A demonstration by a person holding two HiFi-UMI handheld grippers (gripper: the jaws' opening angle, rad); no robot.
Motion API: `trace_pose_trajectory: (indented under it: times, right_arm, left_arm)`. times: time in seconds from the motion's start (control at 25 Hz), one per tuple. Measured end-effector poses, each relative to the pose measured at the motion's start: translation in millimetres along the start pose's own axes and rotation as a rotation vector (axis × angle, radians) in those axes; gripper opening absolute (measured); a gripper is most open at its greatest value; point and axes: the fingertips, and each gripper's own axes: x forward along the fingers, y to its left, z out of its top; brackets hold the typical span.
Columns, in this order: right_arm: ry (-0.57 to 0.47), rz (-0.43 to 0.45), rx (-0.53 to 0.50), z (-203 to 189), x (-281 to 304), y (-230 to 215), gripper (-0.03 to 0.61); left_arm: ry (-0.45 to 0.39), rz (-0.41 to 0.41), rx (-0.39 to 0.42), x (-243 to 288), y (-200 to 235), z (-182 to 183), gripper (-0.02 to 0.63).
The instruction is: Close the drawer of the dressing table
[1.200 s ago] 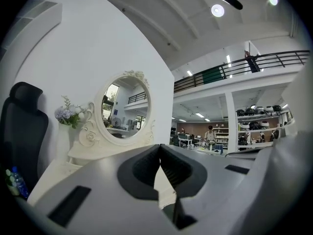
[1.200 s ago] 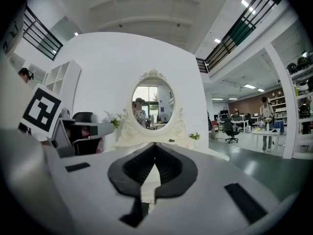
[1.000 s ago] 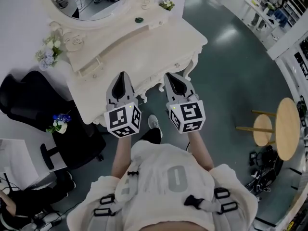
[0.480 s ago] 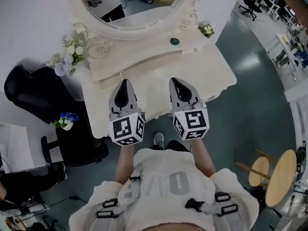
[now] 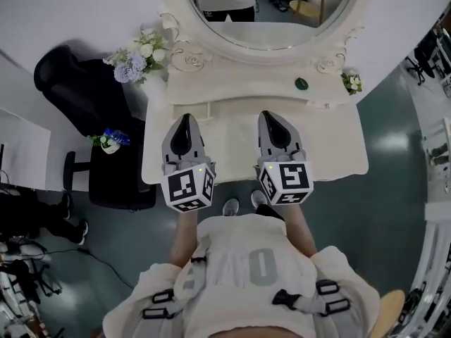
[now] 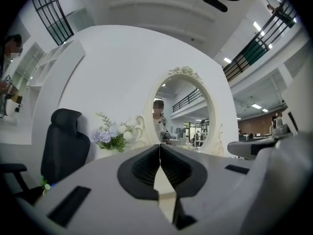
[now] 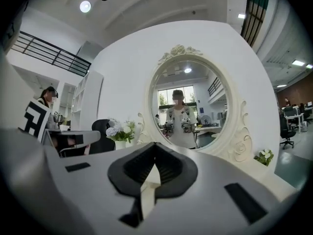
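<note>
Dressing table (image 5: 331,153): cream painted wood, rigid, carved scrolls, oval mirror (image 5: 275,13). Drawer (image 5: 189,108) appears to sit in the low tier under the mirror, left side; how far out it stands, cannot tell. Probably light and free-sliding, so push flat on its front. Left hand-held gripper (image 5: 183,120) and right hand-held gripper (image 5: 272,115) are both closed and empty, above the tabletop (image 5: 232,146).

Matt painted wood on the dressing table (image 5: 331,143) — glossy mirror (image 5: 268,13).
</note>
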Motion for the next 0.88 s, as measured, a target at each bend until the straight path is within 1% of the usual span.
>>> trace_pose_trajectory:
  times: [0.2,0.4,0.48,0.56,0.72,0.88]
  right_arm:
    - [-0.001,0.099,-0.019,0.6,18.0,-2.3,0.009]
    - [0.012,0.17,-0.001,-6.7,36.0,-0.1,0.009]
    - [0.01,0.19,-0.005,-5.9,42.7,1.3,0.009]
    - [0.01,0.205,-0.008,-5.3,46.8,1.8,0.009]
    - [0.016,0.23,-0.004,-6.4,52.5,1.2,0.009]
    - [0.021,0.239,-0.008,-5.3,57.1,0.9,0.009]
  left_arm:
    - [-0.022,0.089,0.019,1.4,-0.4,5.9,0.02]
    - [-0.043,0.152,-0.038,0.2,6.6,3.9,0.02]
    - [-0.043,0.172,-0.024,3.0,10.2,4.3,0.02]
    - [-0.047,0.183,-0.003,6.0,11.8,5.5,0.02]
    - [-0.071,0.188,0.0,11.0,11.8,6.9,0.02]
    - [-0.072,0.147,0.007,16.7,6.8,8.4,0.021]
